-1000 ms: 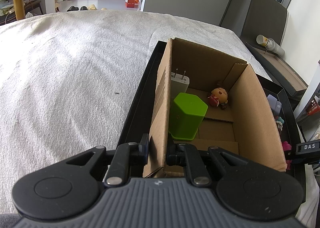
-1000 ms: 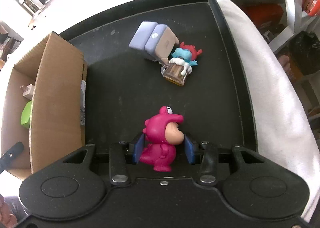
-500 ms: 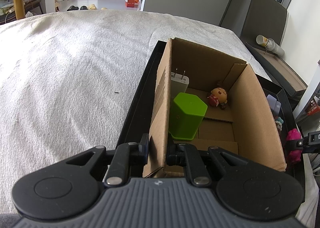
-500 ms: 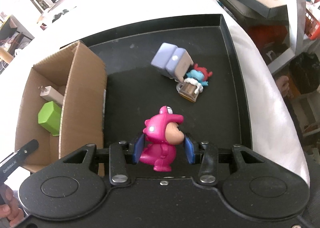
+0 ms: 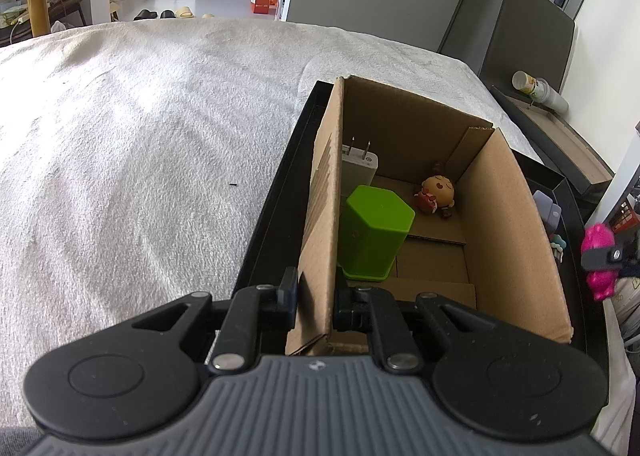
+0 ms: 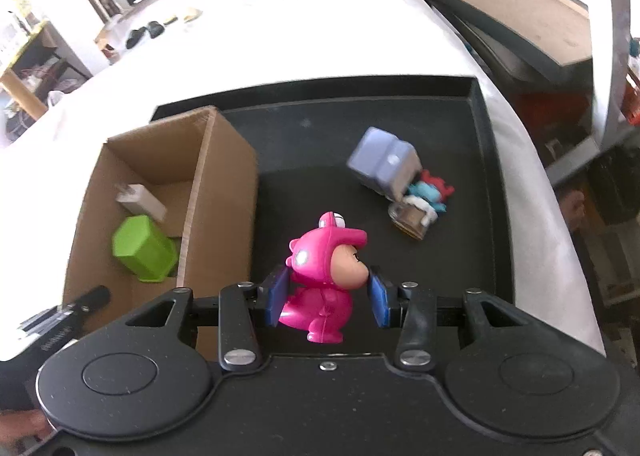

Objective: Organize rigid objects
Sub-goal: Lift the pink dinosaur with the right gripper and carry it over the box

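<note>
White blanket (image 5: pixel 140 144) underfoot, my left gripper (image 5: pixel 316 292) clamps the brown cardboard box (image 6: pixel 224 192) wall while my right gripper (image 6: pixel 330 296) grips the magenta plastic figurine (image 6: pixel 324 280) above the black tray (image 6: pixel 320 144); next, carry toward ten o'clock, release inside.

A hot-pink figure (image 6: pixel 320 276) with a peach face sits between blue pads (image 6: pixel 278 296). The box (image 5: pixel 516 224) is plain brown card, holding a lime-green block (image 5: pixel 374 232) and a white plug (image 5: pixel 358 172). The tray (image 6: pixel 320 136) is black, the cloth (image 5: pixel 140 144) off-white.
</note>
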`<control>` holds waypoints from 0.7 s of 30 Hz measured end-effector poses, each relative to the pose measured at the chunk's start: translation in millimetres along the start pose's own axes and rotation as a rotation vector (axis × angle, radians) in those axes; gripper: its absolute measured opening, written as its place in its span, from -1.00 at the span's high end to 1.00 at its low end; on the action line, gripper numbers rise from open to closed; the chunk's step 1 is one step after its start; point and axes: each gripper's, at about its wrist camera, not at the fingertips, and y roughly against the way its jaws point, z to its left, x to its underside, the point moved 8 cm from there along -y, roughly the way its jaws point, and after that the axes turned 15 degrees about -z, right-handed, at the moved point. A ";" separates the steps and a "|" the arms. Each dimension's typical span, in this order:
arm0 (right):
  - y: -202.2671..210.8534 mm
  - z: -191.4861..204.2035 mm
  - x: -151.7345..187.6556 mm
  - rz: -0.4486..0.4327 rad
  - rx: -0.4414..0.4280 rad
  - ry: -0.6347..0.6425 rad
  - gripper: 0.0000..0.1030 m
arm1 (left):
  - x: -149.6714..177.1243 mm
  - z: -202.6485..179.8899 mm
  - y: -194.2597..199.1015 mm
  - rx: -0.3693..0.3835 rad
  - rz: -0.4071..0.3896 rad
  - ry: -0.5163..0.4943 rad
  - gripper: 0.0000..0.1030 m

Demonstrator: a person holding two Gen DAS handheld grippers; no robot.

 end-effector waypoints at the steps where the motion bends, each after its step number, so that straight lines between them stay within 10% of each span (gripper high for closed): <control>1: 1.9 3.2 -2.6 -0.005 -0.007 0.005 0.18 | 0.0 0.0 0.0 0.000 0.000 0.000 0.74; 21: 15.0 90.1 -47.6 -0.052 -0.142 0.108 0.18 | -0.8 -2.0 0.2 0.003 0.002 0.003 0.74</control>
